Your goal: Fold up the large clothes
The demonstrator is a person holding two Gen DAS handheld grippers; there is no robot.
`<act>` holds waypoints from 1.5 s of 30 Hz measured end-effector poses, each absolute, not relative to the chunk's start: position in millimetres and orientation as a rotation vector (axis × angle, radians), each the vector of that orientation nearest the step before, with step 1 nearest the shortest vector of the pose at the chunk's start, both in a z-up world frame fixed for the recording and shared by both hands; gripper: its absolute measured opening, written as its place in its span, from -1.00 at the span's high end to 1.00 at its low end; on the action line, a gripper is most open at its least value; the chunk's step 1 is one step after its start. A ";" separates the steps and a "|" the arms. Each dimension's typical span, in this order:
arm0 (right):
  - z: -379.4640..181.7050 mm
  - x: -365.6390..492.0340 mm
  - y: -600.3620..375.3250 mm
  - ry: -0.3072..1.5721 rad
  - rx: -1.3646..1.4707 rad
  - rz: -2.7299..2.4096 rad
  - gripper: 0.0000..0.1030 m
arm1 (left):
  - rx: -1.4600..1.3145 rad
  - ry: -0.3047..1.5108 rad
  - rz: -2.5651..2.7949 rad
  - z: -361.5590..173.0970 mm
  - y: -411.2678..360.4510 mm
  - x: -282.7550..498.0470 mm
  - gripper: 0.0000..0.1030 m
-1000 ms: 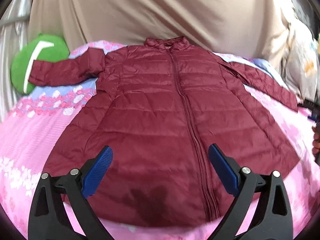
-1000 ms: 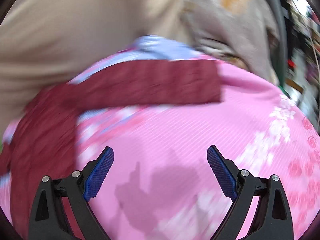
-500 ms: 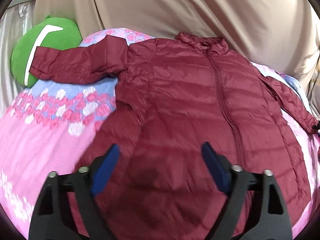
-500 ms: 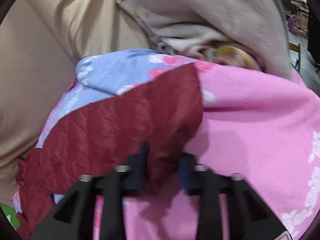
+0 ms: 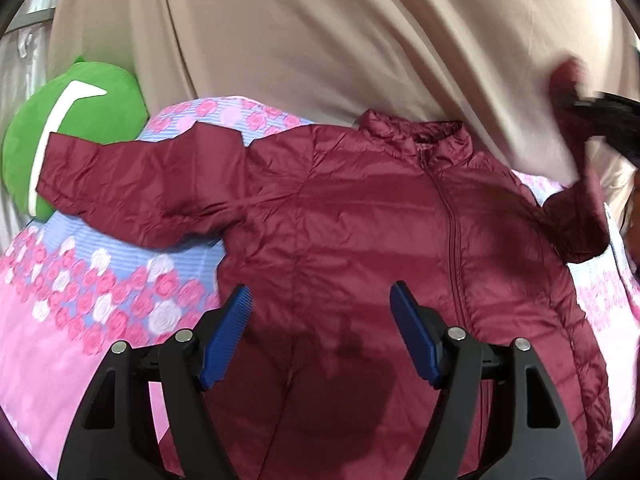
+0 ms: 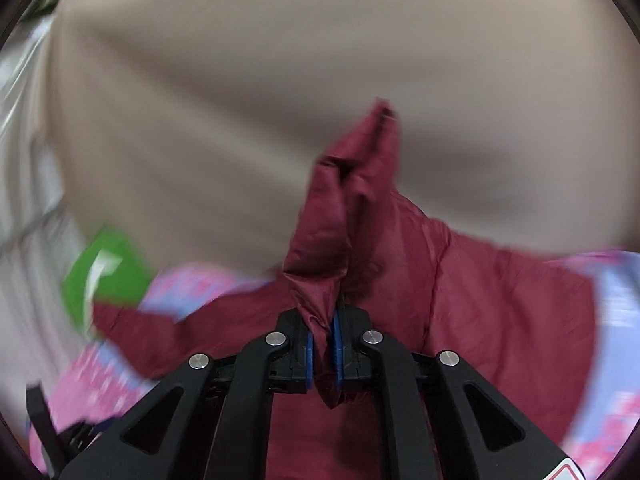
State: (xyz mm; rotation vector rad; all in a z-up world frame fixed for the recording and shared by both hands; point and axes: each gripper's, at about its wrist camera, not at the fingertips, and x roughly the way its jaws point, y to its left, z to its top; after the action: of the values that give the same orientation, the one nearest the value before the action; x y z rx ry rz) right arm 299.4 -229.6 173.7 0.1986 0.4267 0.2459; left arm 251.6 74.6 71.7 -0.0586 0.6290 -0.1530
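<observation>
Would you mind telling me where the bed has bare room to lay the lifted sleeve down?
Bare floral bedspread lies below the spread sleeve, left of the jacket. Crowded: the green plush sits at that sleeve's cuff. The right gripper holds the other sleeve up.

Left claw (image 5: 320,332) is showing black plastic arms, angular with triangular cut-outs, each carrying two round silver screws. Its fingers (image 5: 226,336) are wearing bright blue ribbed pads. Right claw (image 6: 324,350) is showing the same black frame, four silver screws across, blue pads (image 6: 309,354) peeking out, and a red-edged white label at the lower right corner.
</observation>
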 end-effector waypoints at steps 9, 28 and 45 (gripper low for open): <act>65.0 310.7 -99.5 0.683 0.062 0.451 0.31 | -0.166 0.718 -0.208 43.9 83.5 301.9 -0.37; 63.8 291.6 -416.4 0.611 0.409 -0.202 -0.23 | -0.229 0.788 -0.326 49.9 52.6 402.8 0.94; 31.5 350.0 -371.5 0.700 0.263 -0.205 0.84 | 0.003 0.727 -0.132 20.8 30.1 428.0 0.94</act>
State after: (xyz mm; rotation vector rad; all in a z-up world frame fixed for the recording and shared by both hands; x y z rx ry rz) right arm 350.0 -371.5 31.5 0.2633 0.6998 -0.2045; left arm 428.0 30.1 20.8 0.0030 0.7265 -0.1319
